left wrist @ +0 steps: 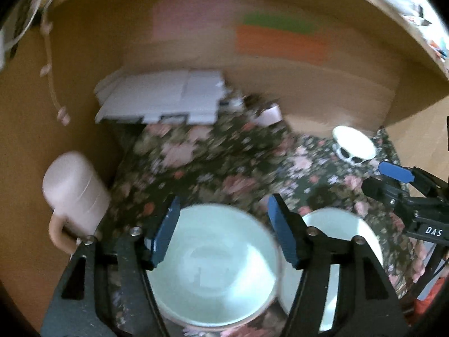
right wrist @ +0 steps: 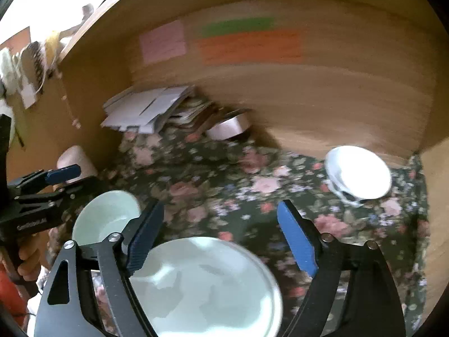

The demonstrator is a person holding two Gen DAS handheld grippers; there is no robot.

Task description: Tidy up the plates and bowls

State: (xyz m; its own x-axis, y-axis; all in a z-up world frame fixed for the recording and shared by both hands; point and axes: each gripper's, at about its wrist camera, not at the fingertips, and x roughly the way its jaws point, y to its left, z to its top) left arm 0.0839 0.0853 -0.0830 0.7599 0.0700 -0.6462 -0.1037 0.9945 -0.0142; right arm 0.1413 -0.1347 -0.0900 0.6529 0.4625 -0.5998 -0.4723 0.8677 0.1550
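In the left wrist view, a pale green bowl (left wrist: 213, 266) sits on the floral cloth (left wrist: 224, 163). My left gripper (left wrist: 224, 200) is open just above its far rim, and the pads touch nothing. A second pale green dish (left wrist: 339, 241) lies right beside the bowl. In the right wrist view, that dish (right wrist: 207, 289) lies under my open right gripper (right wrist: 221, 206), with the fingers apart above it. The bowl (right wrist: 106, 216) shows to its left. A small white patterned bowl (right wrist: 359, 171) stands alone at the far right.
A wooden back wall with coloured sticky notes (right wrist: 249, 46) and side walls close in the cloth-covered surface. A pink mug (left wrist: 73, 191) stands at the left wall. Papers (left wrist: 162, 98) and a metal tin (right wrist: 230, 127) lie at the back. A hand (right wrist: 28, 255) holds the left gripper's handle.
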